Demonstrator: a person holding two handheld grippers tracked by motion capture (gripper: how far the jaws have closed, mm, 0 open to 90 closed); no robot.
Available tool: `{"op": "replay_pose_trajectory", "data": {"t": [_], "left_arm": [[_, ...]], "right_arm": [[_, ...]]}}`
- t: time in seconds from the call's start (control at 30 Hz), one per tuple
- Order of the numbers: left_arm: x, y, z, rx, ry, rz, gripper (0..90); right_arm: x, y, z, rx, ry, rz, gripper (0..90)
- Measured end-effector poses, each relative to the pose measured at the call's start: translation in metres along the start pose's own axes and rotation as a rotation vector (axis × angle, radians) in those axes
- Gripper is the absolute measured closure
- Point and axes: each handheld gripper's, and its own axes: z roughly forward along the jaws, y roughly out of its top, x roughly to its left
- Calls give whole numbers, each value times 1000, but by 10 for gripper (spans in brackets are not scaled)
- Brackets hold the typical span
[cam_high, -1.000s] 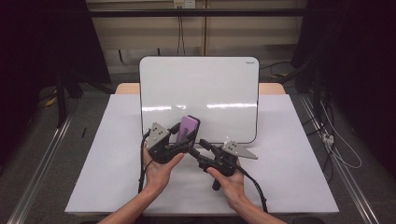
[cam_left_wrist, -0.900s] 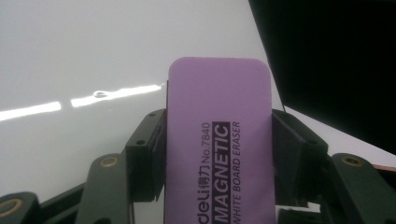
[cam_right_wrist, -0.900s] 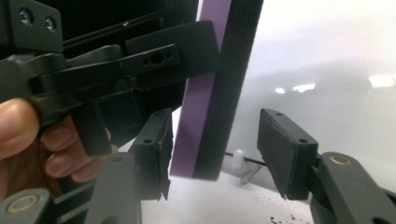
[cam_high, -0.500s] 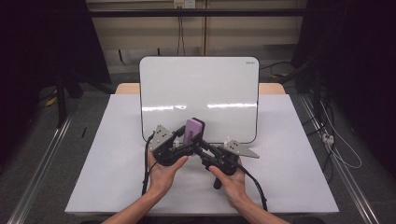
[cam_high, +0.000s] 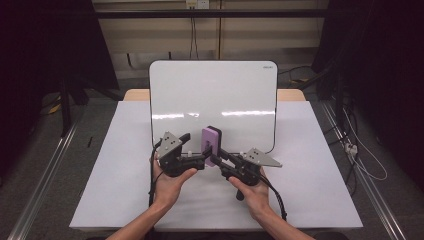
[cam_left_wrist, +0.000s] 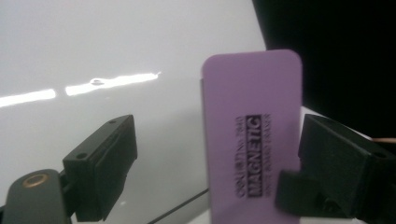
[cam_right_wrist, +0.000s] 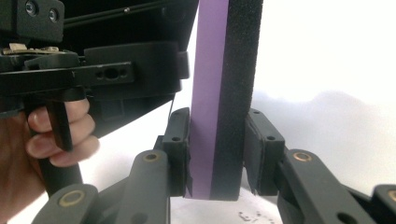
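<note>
A purple magnetic whiteboard eraser (cam_high: 211, 144) with a black felt side stands upright between my two grippers, over the near edge of the whiteboard (cam_high: 212, 95). My right gripper (cam_high: 217, 155) is shut on its lower end; in the right gripper view both pads press the eraser (cam_right_wrist: 219, 93) at the gripper's tips (cam_right_wrist: 217, 154). My left gripper (cam_high: 200, 159) has just been opening its jaws. In the left gripper view the eraser (cam_left_wrist: 252, 140) is still between them, with a wide gap to the left pad (cam_left_wrist: 105, 168).
The whiteboard lies flat on a white sheet (cam_high: 115, 170) that covers the table. The left gripper's body (cam_right_wrist: 93, 70) and the hand (cam_right_wrist: 56, 135) that holds it are close beside the eraser. Dark floor, rails and cables surround the table.
The left gripper's jaws have opened off the eraser and the right gripper's jaws have closed on it. The eraser has shifted slightly to the right; both hands stay close together.
</note>
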Motion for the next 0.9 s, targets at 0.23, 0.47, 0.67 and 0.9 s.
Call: {"op": "replay_pose_trajectory", "data": {"t": [0.23, 0.47, 0.67, 0.9], "left_arm": [[14, 8, -11, 28, -14, 35, 121], [27, 1, -21, 61, 2, 63, 114], [37, -1, -30, 93, 20, 86, 113], [44, -10, -40, 113, 30, 99, 59]], "right_arm": [[-6, 2, -5, 28, -62, -79, 654], [-8, 8, -15, 49, -103, -172, 656], [-18, 11, -22, 75, -137, -204, 657], [-24, 21, -32, 93, -178, -253, 660]]}}
